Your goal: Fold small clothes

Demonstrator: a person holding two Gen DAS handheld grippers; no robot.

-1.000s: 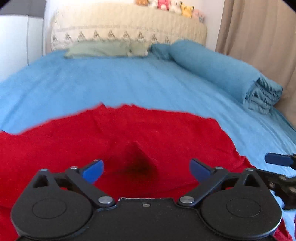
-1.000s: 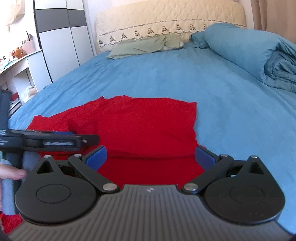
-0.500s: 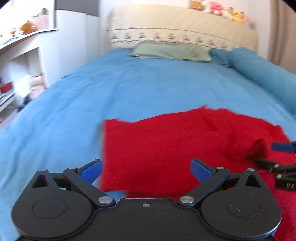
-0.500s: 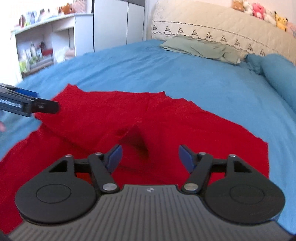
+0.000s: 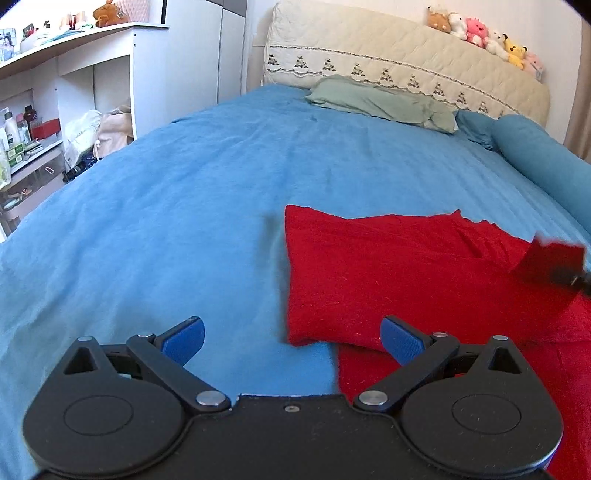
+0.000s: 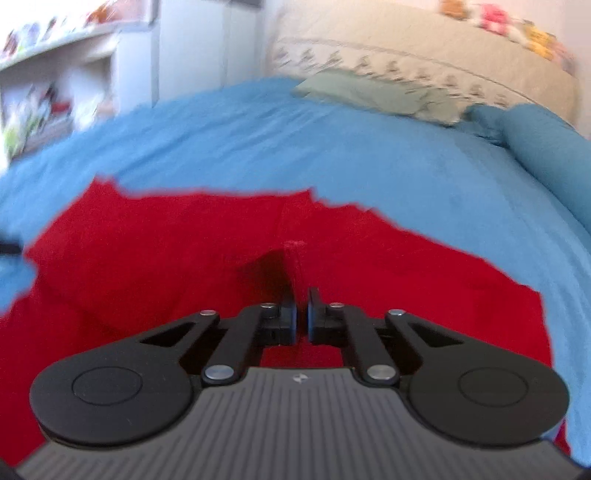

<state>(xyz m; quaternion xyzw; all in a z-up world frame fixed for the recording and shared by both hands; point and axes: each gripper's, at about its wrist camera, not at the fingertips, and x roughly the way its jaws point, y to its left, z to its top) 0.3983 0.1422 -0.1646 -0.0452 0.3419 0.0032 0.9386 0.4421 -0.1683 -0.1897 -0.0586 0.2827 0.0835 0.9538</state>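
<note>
A red garment lies partly folded on the blue bed sheet. My left gripper is open and empty, just in front of the garment's near left corner. My right gripper is shut on a raised fold of the red garment near its middle. In the left wrist view the right gripper shows at the right edge, blurred, with a flap of red cloth lifted.
A green pillow lies by the cream headboard, with plush toys on top. A rolled blue duvet runs along the right side. White shelves with clutter stand left of the bed.
My right gripper closed on a fold of the red garment. My left gripper swung left, off the cloth, to the garment's left corner and stayed open.
</note>
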